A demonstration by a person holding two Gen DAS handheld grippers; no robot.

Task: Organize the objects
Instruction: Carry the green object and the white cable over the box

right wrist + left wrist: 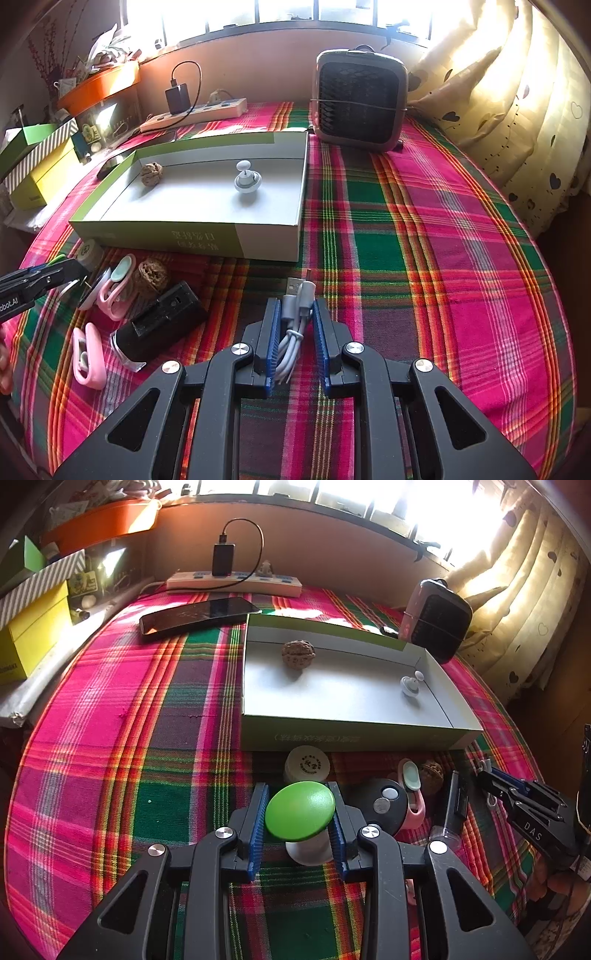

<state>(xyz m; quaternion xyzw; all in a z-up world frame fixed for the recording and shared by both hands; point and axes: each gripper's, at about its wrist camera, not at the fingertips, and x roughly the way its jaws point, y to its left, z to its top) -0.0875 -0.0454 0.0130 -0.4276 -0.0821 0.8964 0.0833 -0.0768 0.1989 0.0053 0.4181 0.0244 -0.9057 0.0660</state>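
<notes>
My left gripper (pixel 300 814) is shut on a green-topped white mushroom-shaped object (pixel 300 810), held just above the plaid cloth in front of the box. My right gripper (pixel 297 325) is shut on a coiled white USB cable (pixel 295 321). The open green-and-white cardboard box (pixel 351 734) (pixel 184 240) holds a walnut (pixel 298 654) (pixel 151 174) and a small white spinning top (pixel 410 685) (pixel 246 179). In front of the box lie a white round jar (pixel 307 765), a second walnut (pixel 151 277), pink clips (pixel 88 354), a black round remote (pixel 384 805) and a black device (pixel 162 325).
A phone (pixel 199 614) and a power strip (pixel 236 581) with a charger lie behind the box. A small black-and-pink heater (pixel 360 99) stands at the back right. Yellow and striped boxes (pixel 33 627) stack on the left. Curtains (pixel 517 110) hang on the right.
</notes>
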